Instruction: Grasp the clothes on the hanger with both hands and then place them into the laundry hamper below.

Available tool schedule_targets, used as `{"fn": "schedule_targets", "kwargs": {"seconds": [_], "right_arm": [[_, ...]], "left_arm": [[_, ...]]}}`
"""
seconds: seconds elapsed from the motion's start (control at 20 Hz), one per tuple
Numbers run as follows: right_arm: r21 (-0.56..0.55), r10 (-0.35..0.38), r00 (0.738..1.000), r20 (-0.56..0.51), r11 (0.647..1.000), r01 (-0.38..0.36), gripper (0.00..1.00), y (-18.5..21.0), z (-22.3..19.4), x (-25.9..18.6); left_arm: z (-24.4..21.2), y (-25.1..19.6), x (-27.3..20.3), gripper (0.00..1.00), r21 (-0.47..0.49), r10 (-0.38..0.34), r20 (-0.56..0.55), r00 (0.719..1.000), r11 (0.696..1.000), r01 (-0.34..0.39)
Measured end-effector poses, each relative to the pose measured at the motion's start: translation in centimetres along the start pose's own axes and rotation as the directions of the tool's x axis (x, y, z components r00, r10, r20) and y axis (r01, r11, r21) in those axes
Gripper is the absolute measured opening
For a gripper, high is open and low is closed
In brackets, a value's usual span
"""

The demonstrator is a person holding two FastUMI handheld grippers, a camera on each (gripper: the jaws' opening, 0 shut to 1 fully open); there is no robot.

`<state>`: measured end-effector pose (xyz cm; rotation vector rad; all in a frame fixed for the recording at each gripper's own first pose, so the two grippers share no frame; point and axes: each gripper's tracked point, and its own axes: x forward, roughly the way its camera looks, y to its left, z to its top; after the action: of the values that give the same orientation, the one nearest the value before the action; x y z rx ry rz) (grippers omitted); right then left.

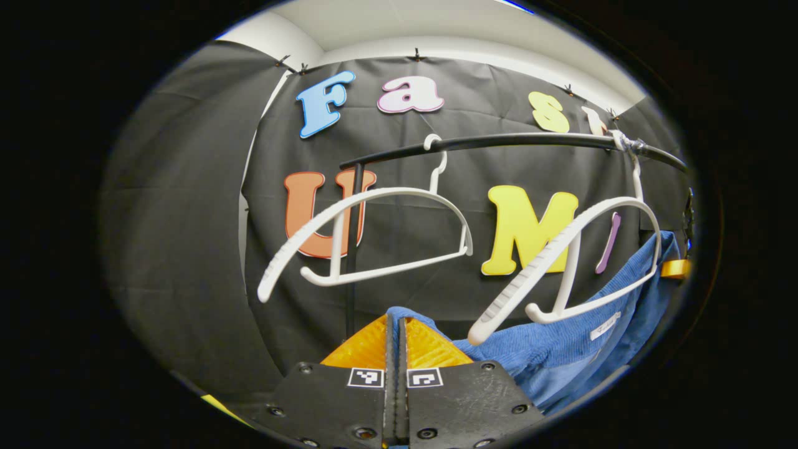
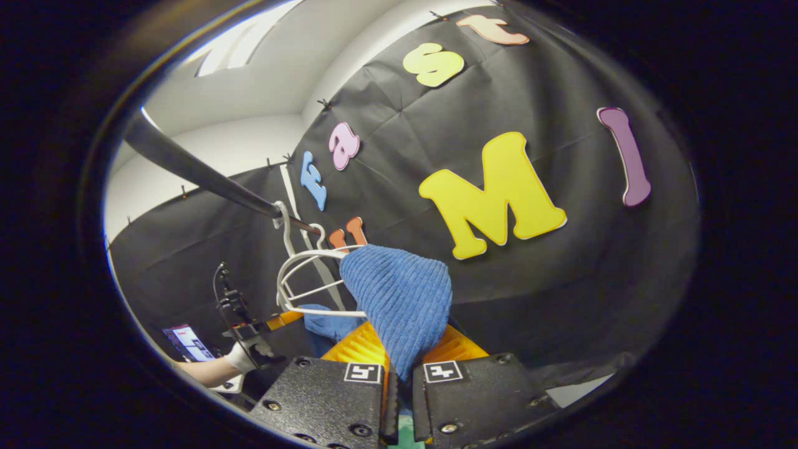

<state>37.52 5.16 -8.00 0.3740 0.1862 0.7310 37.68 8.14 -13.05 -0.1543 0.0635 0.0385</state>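
**Blue garment pinched at both ends, partly on the hanger**

Centrally, the blue ribbed garment sits in the lower middle of the right gripper view, draped over one end of a white hanger and falling straight down between the right gripper fingers, which are closed onto the cloth. In the left gripper view the same garment fills the lower right of the frame, hanging below the right-hand white hanger, with a pale label sewn on it. A fold of it rises at the bottom centre to the left gripper, whose fingers are pressed together with the blue fabric caught at their tips.

A second white hanger, bare, hangs in the middle of the left gripper view. Both hook over a dark rail running across the upper part of that frame; in the right gripper view the rail slants from the upper left.

At the lower left of the right gripper view a gloved hand holds the other gripper, with a lit screen just beside it. Behind everything is black cloth wall, and a white ceiling above.
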Motion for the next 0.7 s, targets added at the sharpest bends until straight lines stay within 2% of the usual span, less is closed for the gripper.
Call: {"fn": "schedule_targets", "kwargs": {"seconds": [0.05,0.1,0.15,0.2,0.3,0.35,0.4,0.45,0.55,0.6,0.65,0.7], "right_arm": [[-0.005,0.027,1.000,0.008,1.000,-0.027,0.12,0.8,0.2,-0.1],[0.003,0.057,0.998,0.000,0.998,-0.057,0.12,1.6,0.1,-0.2],[0.008,0.093,0.996,0.000,0.996,-0.093,0.12,2.3,0.2,-0.7],[0.017,0.098,0.995,0.023,0.995,-0.098,0.12,2.2,0.8,-1.1],[0.105,0.153,0.985,0.079,0.981,-0.161,0.07,2.4,2.1,-1.6],[0.145,0.139,0.985,0.106,0.977,-0.154,0.07,1.7,2.8,-1.4],[0.169,0.112,0.987,0.118,0.977,-0.132,0.06,0.7,3.1,-1.0],[0.201,0.099,0.986,0.133,0.972,-0.124,0.06,0.0,3.3,-0.6],[0.289,0.100,0.981,0.164,0.946,-0.145,0.06,-0.6,3.8,-0.2],[0.323,0.081,0.980,0.181,0.936,-0.137,0.06,-1.5,4.2,-0.2],[0.370,0.066,0.975,0.214,0.918,-0.144,0.06,-2.2,4.6,-0.1],[0.420,0.056,0.974,0.219,0.896,-0.146,0.06,-3.0,4.5,0.0]], "left_arm": [[0.1,0.1,0.1,0.05,0.003,0.003,0.001,1.000,1.000,-0.003],[0.2,0.1,0.1,0.00,0.000,0.000,0.001,1.000,1.000,0.000],[0.4,0.1,0.2,0.05,-0.001,-0.002,0.004,1.000,1.000,0.002],[0.6,0.2,0.3,0.00,0.002,-0.003,0.009,1.000,1.000,0.003],[0.7,0.3,0.5,0.00,0.006,-0.005,0.015,1.000,1.000,0.005],[0.8,0.4,0.7,0.05,0.003,-0.004,0.012,1.000,1.000,0.004],[0.7,0.4,0.7,0.00,-0.002,-0.008,0.011,1.000,1.000,0.008],[0.7,0.4,0.8,0.05,-0.010,-0.011,0.008,1.000,1.000,0.011],[0.4,0.3,1.0,0.05,-0.015,-0.016,0.002,1.000,1.000,0.016],[0.1,0.2,1.1,0.00,-0.014,-0.021,-0.004,1.000,1.000,0.021],[-0.3,-0.1,1.2,0.05,-0.012,-0.030,-0.018,0.999,0.999,0.030],[-0.6,-0.4,1.2,0.00,-0.007,-0.039,-0.023,0.999,0.999,0.039]]}}
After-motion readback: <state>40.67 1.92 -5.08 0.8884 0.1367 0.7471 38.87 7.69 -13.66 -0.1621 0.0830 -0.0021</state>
